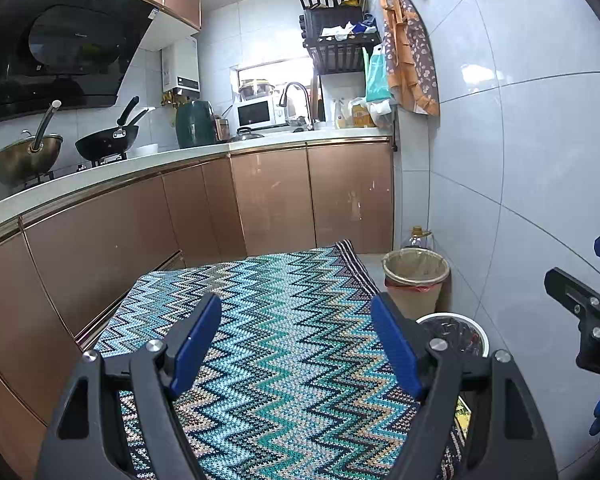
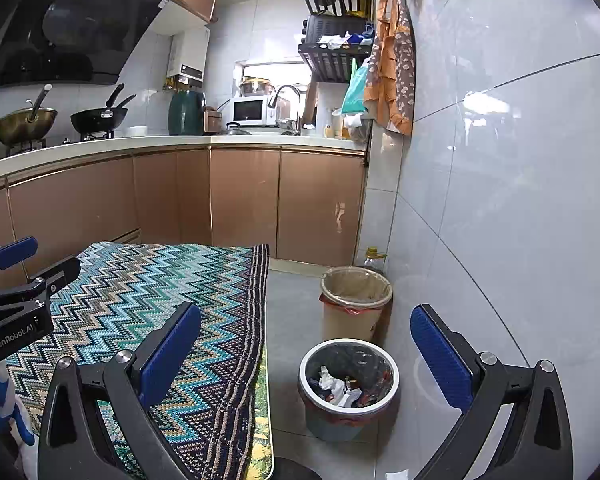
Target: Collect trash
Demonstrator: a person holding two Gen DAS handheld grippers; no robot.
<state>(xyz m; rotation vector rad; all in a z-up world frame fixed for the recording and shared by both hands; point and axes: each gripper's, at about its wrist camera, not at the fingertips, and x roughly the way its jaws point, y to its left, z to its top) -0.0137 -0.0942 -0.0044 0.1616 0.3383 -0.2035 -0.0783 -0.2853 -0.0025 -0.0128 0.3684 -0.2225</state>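
A grey waste bin [image 2: 349, 390] with a white rim and dark liner stands on the floor by the wall, with crumpled white paper and other trash [image 2: 338, 389] inside. It also shows in the left wrist view [image 1: 456, 334], partly behind my finger. My right gripper [image 2: 306, 354] is open and empty, held above the floor near this bin. My left gripper [image 1: 296, 340] is open and empty above the zigzag cloth [image 1: 276, 320] on the table. A beige bin [image 2: 356, 304] with a tan liner stands behind the grey one.
The zigzag-cloth table [image 2: 148, 300] fills the left. Copper kitchen cabinets [image 2: 244, 200] with a white counter run behind it. An oil bottle [image 2: 374, 260] stands behind the beige bin. A tiled wall [image 2: 500, 200] is on the right.
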